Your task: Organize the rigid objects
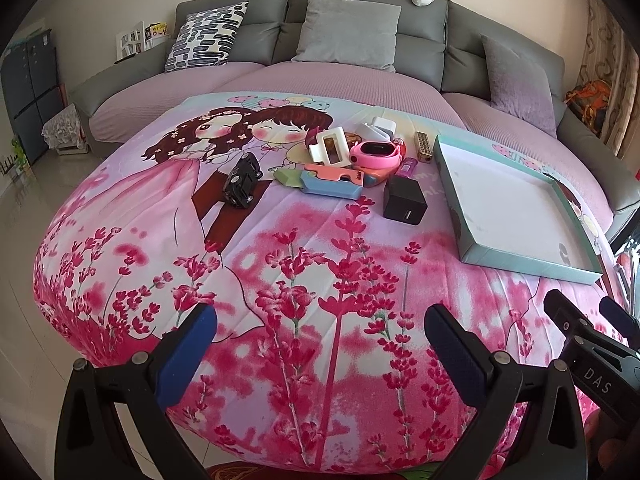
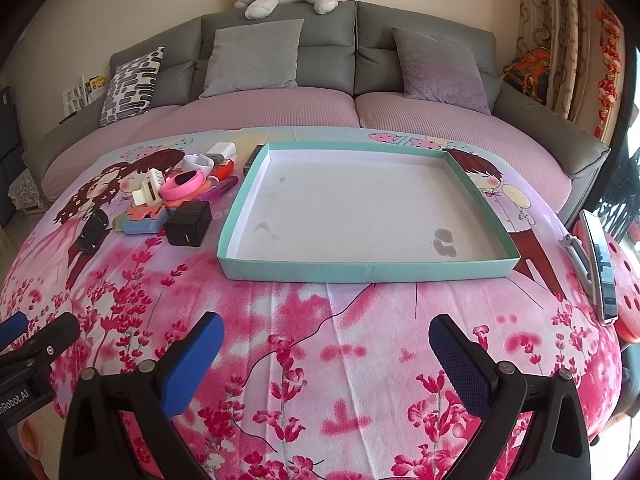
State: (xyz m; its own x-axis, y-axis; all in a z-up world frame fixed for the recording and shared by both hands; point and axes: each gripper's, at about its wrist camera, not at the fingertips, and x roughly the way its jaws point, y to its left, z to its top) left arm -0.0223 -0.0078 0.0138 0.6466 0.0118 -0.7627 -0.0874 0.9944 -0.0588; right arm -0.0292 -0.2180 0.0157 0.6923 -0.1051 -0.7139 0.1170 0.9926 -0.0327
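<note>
Clutter [image 1: 352,160] sits piled at upper centre of the left view, with the teal tray [image 2: 360,270] empty at mid-frame right of it. Left tool [image 1: 320,344] and right tool [image 2: 326,356] both gape wide, holding nothing. Risk (a judgement): grabbing into the heap could topple neighbours, since the black charger [image 1: 405,201] touches the pile.

home living room: sofa [image 2: 280,60], cushions [image 2: 256,56]

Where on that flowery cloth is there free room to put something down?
The teal tray holds nothing. The near strip between both sets of jaws and the tray is bare. It is crowded left of the tray, around the black charger and pink watch.
</note>
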